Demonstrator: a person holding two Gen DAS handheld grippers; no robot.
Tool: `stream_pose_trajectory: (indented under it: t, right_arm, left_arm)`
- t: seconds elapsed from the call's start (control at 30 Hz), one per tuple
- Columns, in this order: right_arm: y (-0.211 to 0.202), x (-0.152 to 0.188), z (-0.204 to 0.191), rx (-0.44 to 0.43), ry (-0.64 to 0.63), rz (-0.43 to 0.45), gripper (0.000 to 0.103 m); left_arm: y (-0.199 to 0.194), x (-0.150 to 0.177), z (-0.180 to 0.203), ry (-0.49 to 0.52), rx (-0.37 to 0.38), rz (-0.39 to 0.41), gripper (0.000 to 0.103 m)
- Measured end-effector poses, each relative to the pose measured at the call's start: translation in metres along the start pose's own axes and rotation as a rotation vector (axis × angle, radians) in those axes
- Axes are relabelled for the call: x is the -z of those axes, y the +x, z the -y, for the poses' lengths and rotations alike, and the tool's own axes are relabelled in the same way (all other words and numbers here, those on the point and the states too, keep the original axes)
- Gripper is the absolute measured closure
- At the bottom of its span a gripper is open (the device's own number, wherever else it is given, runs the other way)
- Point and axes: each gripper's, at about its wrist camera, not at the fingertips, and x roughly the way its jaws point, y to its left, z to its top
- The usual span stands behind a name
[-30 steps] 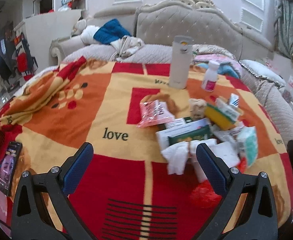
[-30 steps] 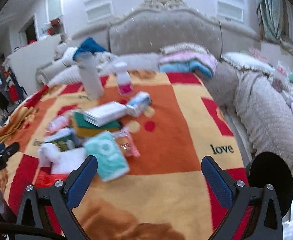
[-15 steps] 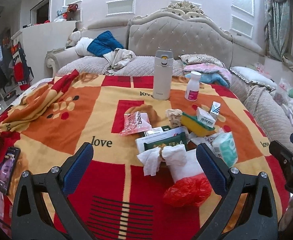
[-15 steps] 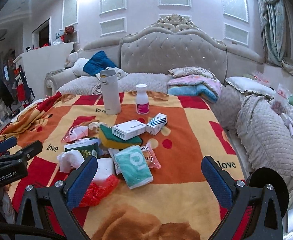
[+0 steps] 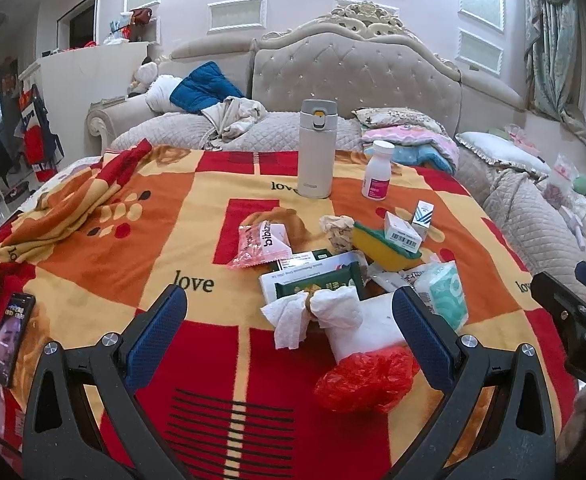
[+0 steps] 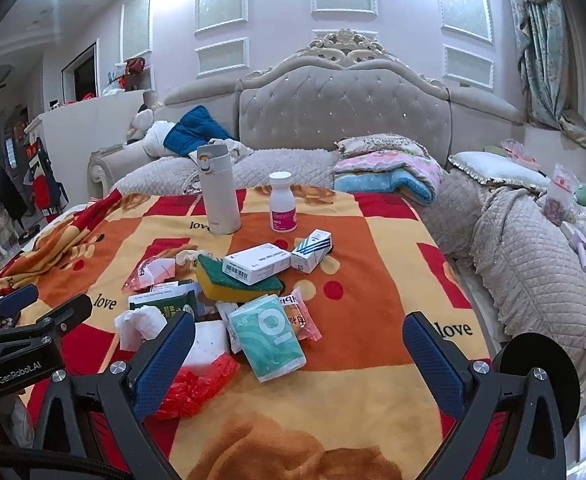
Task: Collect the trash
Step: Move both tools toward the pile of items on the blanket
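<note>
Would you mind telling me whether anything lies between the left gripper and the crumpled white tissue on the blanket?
Nothing visible does. The left gripper hangs open above the blanket, and the tissue lies just ahead between its fingers, uncovered on the near edge of the pile. The red bag sits beside it toward the right finger, not in front.

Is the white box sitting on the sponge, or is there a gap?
Touching. In the right wrist view the white box lies flat on the sponge's green top, with no blanket between them.
</note>
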Motion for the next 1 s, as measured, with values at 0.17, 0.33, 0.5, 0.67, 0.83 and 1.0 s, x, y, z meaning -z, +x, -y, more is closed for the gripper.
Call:
stream_pose_trajectory:
  t: [0.17,0.33,0.5,0.67,0.83,1.0]
  right_arm:
    - [0.002,0.0,0.002,0.0,0.004,-0.007,0.0]
    - [0.005,0.0,0.001,0.0,0.004,-0.011,0.0]
    - [0.007,0.0,0.001,0.003,0.003,-0.017,0.0]
    - [0.008,0.0,0.002,0.001,0.003,-0.022,0.0]
    - [0.011,0.001,0.002,0.002,-0.001,-0.03,0.0]
    - [0.015,0.001,0.003,0.001,-0.003,-0.039,0.0]
  left_arm:
    - [0.001,0.002,0.001,0.0,0.011,-0.003,0.001]
    - [0.004,0.003,0.002,0.003,0.014,-0.015,0.001]
    - [0.007,0.003,0.002,-0.001,0.018,-0.023,0.001]
    - [0.008,0.003,0.002,0.0,0.02,-0.024,0.001]
    - [0.01,0.004,0.003,-0.004,0.025,-0.032,0.001]
    - [0.014,0.005,0.002,-0.005,0.025,-0.037,0.001]
